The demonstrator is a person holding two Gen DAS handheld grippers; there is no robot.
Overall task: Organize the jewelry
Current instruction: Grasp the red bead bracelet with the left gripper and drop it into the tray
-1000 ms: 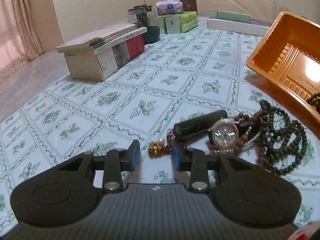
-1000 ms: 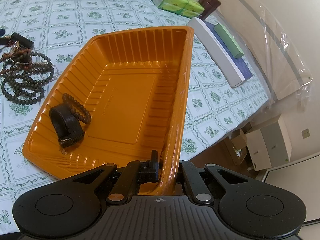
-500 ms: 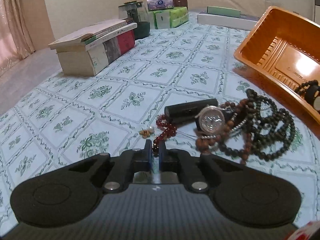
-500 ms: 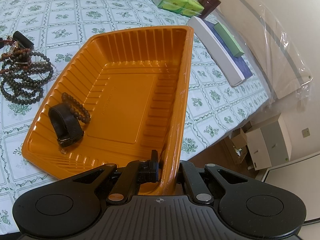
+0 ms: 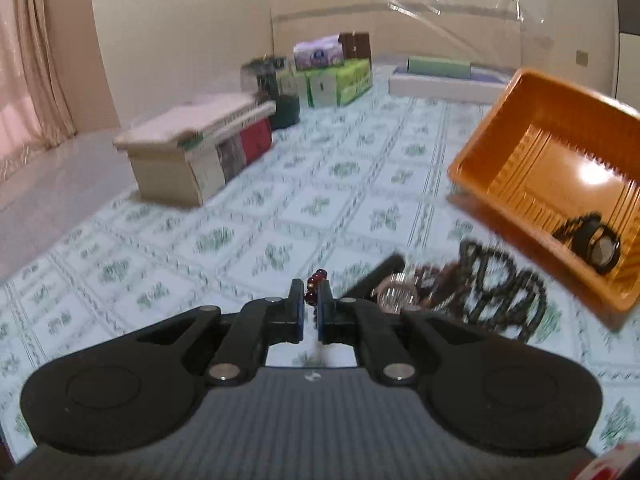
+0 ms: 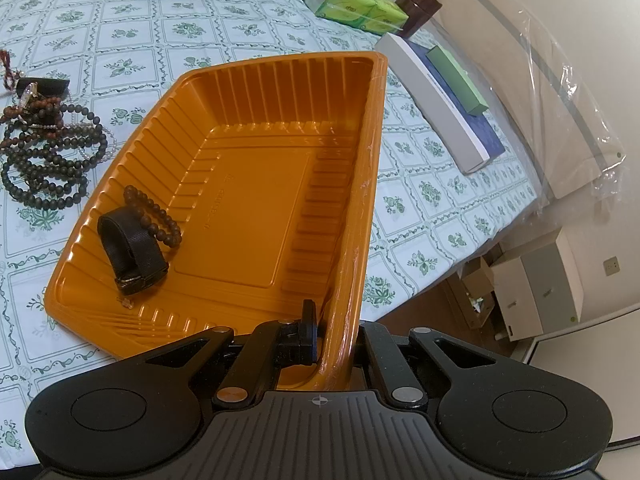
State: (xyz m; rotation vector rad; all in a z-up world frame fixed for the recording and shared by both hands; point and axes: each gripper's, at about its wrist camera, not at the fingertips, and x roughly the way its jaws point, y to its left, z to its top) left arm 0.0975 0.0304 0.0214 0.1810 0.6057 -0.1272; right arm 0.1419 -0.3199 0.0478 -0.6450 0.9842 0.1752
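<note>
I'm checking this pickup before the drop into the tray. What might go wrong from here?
1. The left gripper pinches the red bead bracelet by only a few beads; the strand may slip out or swing.
2. It lay beside the tangled bead pile, so other strands might snag and drag along.
3. The right gripper holds the orange tray tilted by one wall; the black watch inside may slide.

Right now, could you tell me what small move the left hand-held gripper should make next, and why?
Probably carry it across toward the orange tray. The left hand-held gripper is shut on the red bead bracelet, clear of the pile of beads. The right hand-held gripper clamps the tray's wall and tilts it up, with a black strap and a dark bracelet already inside.
</note>
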